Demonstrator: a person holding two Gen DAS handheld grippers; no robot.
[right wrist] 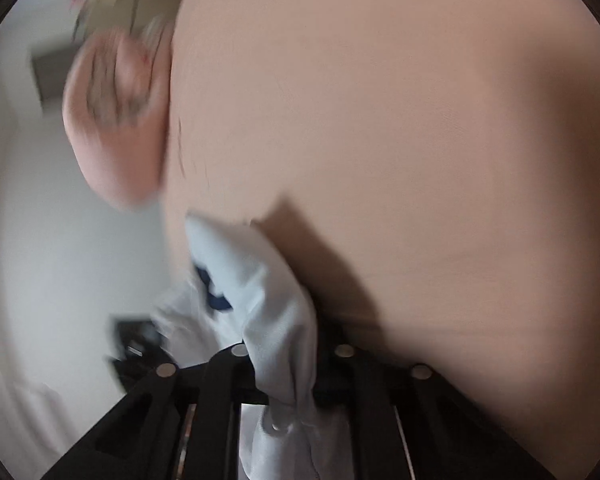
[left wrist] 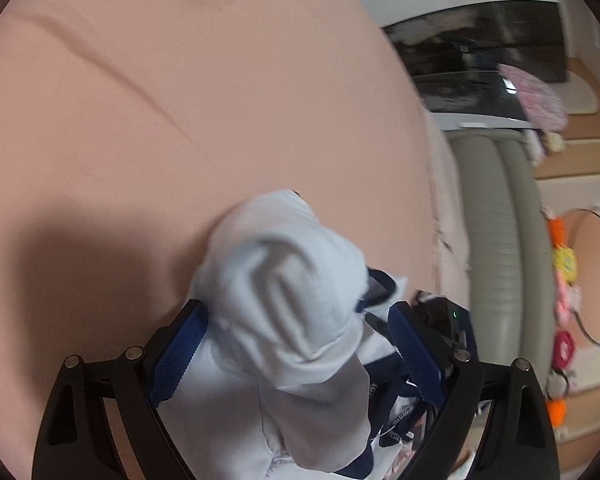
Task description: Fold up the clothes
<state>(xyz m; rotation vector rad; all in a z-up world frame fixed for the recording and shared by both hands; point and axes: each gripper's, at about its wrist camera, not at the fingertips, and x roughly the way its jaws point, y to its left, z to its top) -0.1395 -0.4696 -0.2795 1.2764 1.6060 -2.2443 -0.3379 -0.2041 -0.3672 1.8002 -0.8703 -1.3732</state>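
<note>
Jaws of both grippers, left (left wrist: 296, 344) and right (right wrist: 288, 364), pinched the pale-blue garment (left wrist: 284, 280) above the bed's (left wrist: 180, 100) open pink expanse, near its edge.

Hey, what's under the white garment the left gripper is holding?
Under the white garment is pink bedding in shadow. Navy trim peeks out beside it. The bedding directly beneath is covered.
</note>
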